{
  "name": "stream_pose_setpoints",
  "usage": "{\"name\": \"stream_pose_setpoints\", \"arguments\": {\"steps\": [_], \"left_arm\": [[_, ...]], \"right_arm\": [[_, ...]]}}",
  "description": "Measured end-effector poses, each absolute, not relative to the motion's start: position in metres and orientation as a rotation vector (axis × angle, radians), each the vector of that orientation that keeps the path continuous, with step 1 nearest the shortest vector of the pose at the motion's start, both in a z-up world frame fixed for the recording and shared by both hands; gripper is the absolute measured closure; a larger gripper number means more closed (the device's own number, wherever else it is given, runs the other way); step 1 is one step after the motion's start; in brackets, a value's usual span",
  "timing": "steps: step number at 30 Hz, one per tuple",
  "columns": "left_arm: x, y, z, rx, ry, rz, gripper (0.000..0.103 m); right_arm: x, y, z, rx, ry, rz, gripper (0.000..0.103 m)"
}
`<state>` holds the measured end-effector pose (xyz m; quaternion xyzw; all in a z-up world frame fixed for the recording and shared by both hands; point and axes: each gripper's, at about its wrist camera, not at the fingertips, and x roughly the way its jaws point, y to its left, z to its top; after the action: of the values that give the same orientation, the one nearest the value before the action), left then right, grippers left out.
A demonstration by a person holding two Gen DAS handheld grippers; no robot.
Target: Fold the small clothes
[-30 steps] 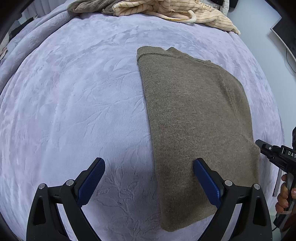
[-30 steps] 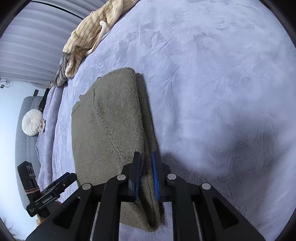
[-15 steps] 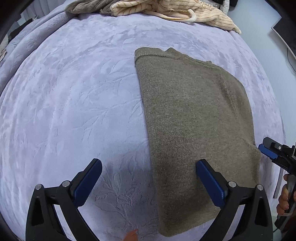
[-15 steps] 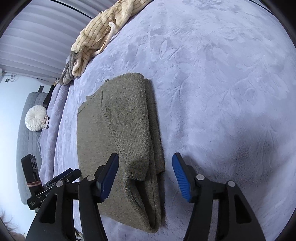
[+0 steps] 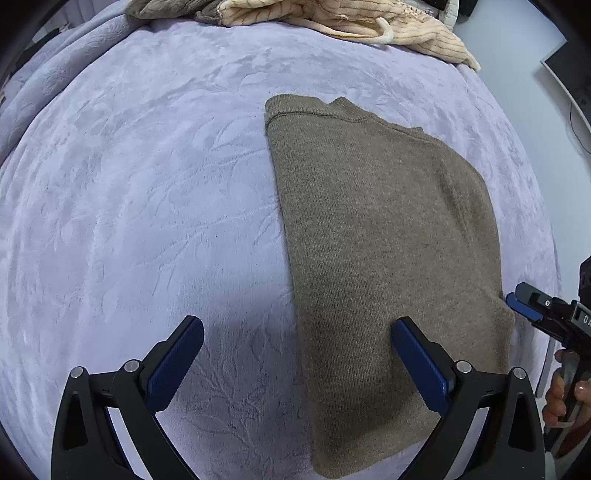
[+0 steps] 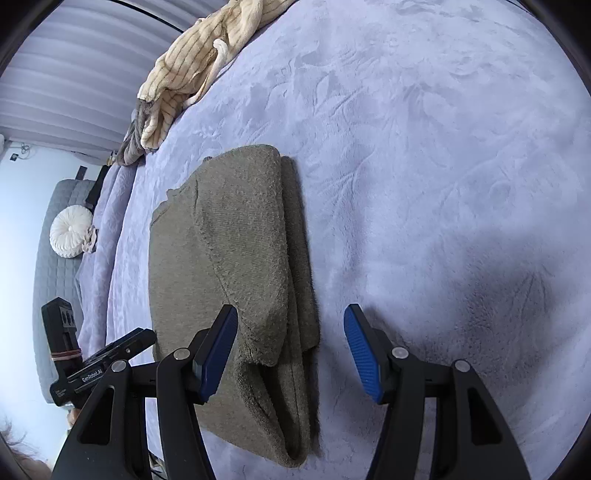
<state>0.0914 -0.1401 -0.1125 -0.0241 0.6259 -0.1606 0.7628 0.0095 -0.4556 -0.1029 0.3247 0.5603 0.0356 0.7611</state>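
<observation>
Two grippers over the lavender blanket [image 5: 147, 184]. My left gripper [image 5: 297, 354] jaws wide apart, hovering over the left edge of the folded olive-brown sweater [image 5: 380, 240], frame centre-right. My right gripper [image 6: 290, 350] has just opened, jaws apart, sweater's folded edge between the pads, unpinched. Striped cream garment [image 6: 192, 62] upper left.

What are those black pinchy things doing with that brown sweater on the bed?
A person is folding clothes with two hand-held grippers. The olive-brown knitted sweater lies folded on the lilac plush blanket. The right gripper has just been opening and now stands open over the sweater's folded edge, not pinching it. The left gripper is open too, above the near end. A cream striped garment waits at the far edge.
</observation>
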Motion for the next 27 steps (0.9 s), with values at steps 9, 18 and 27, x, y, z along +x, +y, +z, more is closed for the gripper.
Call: {"name": "stream_pose_setpoints", "arguments": {"steps": [9, 18, 27], "left_arm": [[0.111, -0.132, -0.127, -0.176, 1.421, -0.383, 0.001], [0.120, -0.161, -0.136, -0.163, 1.431, -0.431, 0.001], [0.128, -0.176, -0.144, -0.148, 1.437, -0.464, 0.001]], "right_arm": [[0.023, -0.456, -0.108, 0.715, 1.226, 0.129, 0.039], [0.042, -0.447, -0.127, 0.727, 1.272, 0.193, 0.039], [0.057, -0.446, -0.140, 0.719, 1.315, 0.249, 0.034]]}}
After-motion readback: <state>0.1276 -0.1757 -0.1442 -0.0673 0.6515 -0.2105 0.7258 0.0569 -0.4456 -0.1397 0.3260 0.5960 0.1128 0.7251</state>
